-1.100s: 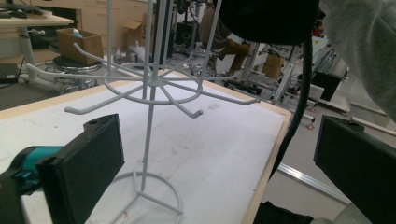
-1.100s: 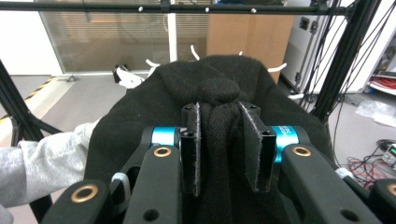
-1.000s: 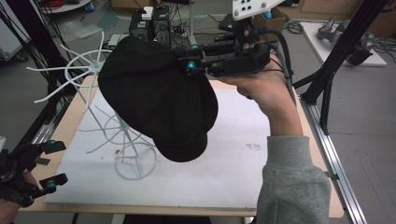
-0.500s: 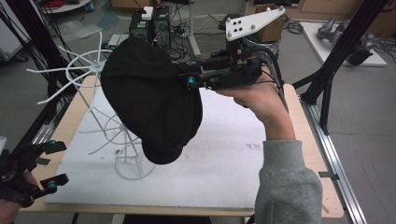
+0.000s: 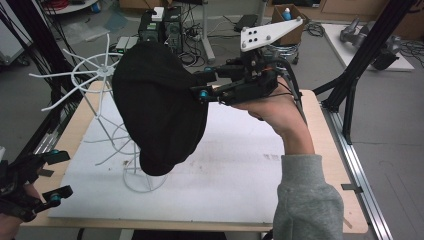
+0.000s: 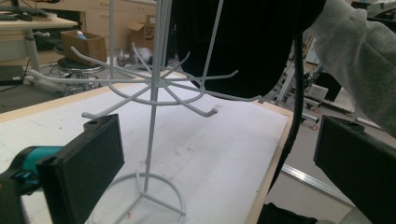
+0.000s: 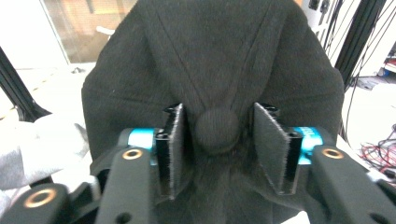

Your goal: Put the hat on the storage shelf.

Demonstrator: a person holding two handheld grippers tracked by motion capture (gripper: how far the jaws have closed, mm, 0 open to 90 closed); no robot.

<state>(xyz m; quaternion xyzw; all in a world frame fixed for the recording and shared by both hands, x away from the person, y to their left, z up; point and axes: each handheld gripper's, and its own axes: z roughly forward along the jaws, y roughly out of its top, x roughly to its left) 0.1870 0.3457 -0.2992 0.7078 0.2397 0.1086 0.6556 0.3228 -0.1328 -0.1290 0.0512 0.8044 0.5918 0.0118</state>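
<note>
1. We see the black cap (image 5: pixel 157 117) draped on the white wire rack (image 5: pixel 102 95); it looks soft and light, likely to sag if pulled.
2. Its top button (image 7: pixel 217 128) (a firm knob) sits between the right tool (image 7: pixel 219 140), whose jaws have just been opening, pads off it.
3. The left tool (image 6: pixel 210 158) gapes wide, holding nothing.
4. The white-topped table (image 5: pixel 240 175) stands in a cluttered workshop.

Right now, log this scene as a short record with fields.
work: hanging a black cap on a white wire rack
cap: draped over the rack's upper arms
right gripper: jaws just opened, pads either side of the cap's top button, not pressing it
left gripper: open, empty, at the table's near left corner
</note>
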